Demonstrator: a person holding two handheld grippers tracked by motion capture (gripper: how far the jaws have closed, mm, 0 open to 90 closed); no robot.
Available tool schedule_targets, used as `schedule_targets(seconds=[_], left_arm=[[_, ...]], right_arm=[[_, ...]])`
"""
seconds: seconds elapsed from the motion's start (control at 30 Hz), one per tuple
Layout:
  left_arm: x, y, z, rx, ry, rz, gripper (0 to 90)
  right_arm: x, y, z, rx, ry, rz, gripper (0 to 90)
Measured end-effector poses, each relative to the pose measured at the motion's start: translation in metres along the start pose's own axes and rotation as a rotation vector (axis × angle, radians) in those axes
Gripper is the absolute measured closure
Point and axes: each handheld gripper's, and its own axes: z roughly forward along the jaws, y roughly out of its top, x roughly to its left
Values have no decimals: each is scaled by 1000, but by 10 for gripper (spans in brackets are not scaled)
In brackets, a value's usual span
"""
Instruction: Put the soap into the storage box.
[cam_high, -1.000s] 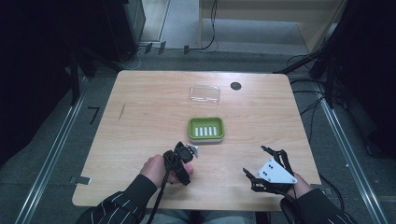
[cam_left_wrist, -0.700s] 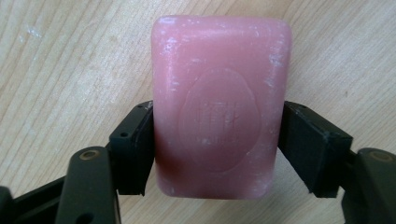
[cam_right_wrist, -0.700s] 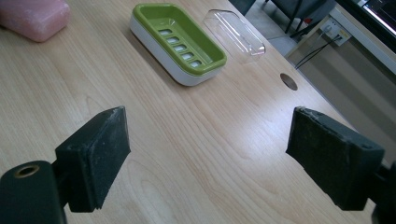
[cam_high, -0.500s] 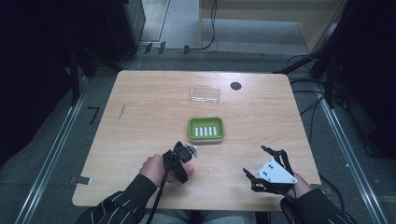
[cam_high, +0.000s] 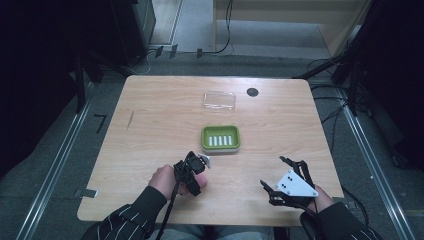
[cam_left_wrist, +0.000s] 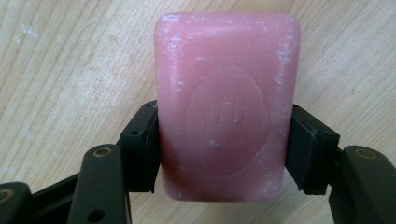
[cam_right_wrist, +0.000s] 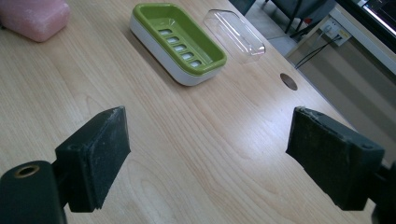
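Our pink soap bar (cam_left_wrist: 227, 105) lies flat on the desk (cam_high: 150, 140), and the left gripper (cam_left_wrist: 224, 154) has just closed on it: its fingers (cam_left_wrist: 140, 149) pinch the long sides low down, probably so it won't slip when lifted. Just beyond sits the green soap dish (cam_high: 220, 138), open and ready for it, we think. The clear lid (cam_high: 219, 100) waits farther back. Our right gripper (cam_right_wrist: 205, 158) idles, fingers spread, holding nothing.

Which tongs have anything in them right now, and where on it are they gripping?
The left tongs clamp the pink soap bar across its two long sides, near the end closest to the camera. The right tongs stand open, holding nothing.
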Motion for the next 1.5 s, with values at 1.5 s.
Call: schedule_targets(seconds=[1.5], left_arm=[[10, 3, -30, -16, -20, 141, 384]], right_arm=[[0, 0, 0, -1, 1, 0, 133]])
